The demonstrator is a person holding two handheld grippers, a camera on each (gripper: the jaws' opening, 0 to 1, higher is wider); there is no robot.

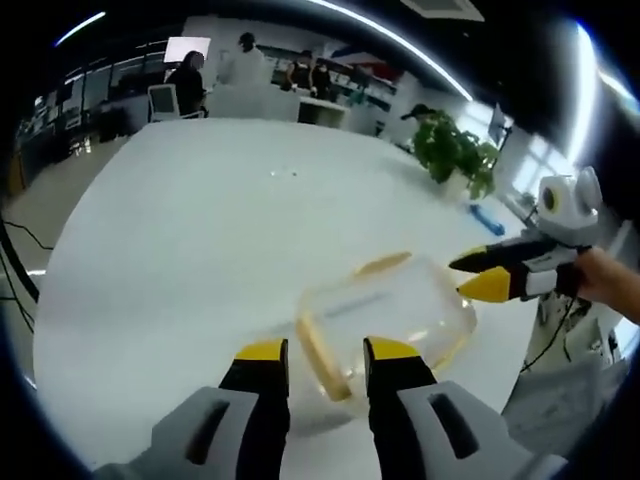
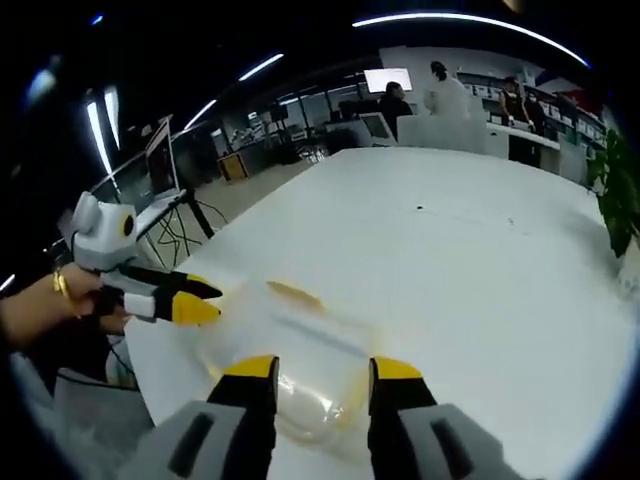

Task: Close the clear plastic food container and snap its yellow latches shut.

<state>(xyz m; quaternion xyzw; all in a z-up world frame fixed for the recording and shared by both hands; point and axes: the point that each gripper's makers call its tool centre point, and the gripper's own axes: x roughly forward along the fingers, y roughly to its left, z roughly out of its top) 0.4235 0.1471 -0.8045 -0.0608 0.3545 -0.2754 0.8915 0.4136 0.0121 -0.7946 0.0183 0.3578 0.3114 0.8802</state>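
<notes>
White table (image 1: 180,250), container (image 1: 385,315) between parted, seemingly empty tools (image 1: 325,355)

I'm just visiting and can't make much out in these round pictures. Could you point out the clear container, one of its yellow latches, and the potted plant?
clear container (image 1: 390,315), left gripper view, on its see-through lid.
yellow latch (image 1: 383,264), left gripper view, on the far-side latch strip.
potted plant (image 1: 455,150), left gripper view, on its green leaves.

Bright ceiling strip lights (image 1: 400,40), glare off white table (image 1: 200,230) — soft, fisheye-warped edges
</notes>
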